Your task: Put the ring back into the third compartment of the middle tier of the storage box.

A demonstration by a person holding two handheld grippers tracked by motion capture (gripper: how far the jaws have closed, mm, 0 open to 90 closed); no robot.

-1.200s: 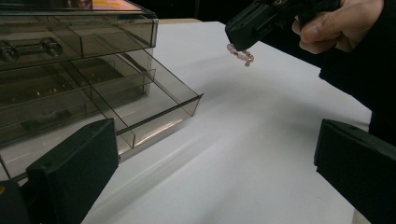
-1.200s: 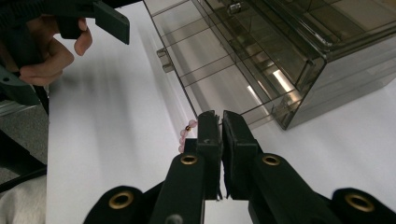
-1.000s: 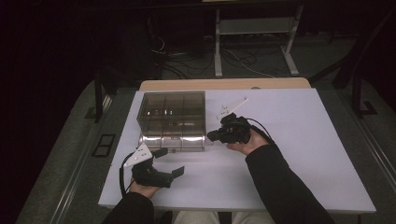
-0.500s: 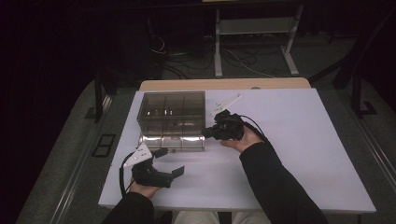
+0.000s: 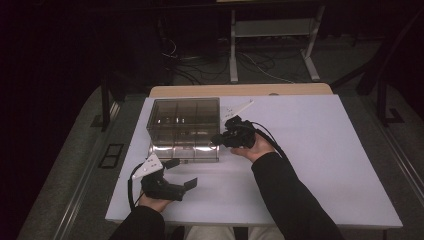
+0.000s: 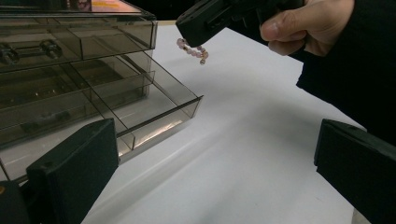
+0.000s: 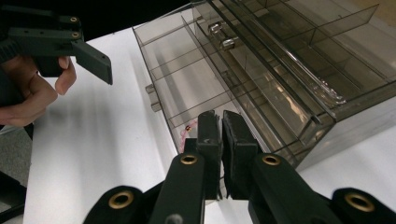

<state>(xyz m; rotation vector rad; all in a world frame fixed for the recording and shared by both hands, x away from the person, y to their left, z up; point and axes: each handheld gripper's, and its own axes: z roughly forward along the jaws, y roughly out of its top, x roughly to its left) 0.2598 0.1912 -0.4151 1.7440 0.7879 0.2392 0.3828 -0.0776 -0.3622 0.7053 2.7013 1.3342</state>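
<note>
The left claw (image 5: 185, 174) rests low near the tabletop's (image 5: 325, 150) front left corner, its jaws spread wide apart and pointing right. The right claw (image 5: 218, 140) is held above the tabletop's middle, pointing left, jaws pressed nearly together on a pink bead bracelet (image 6: 191, 49) that dangles beneath them.

White table (image 5: 320, 150), smoky clear drawer organizer (image 5: 184, 125) resting on it

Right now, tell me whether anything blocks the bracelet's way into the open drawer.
Nothing visible does. The right tongs hold the bracelet in the air beside the open drawer, whose near compartments look empty and uncovered. The left tongs rest open on the table, apart from the drawer's front.
</note>
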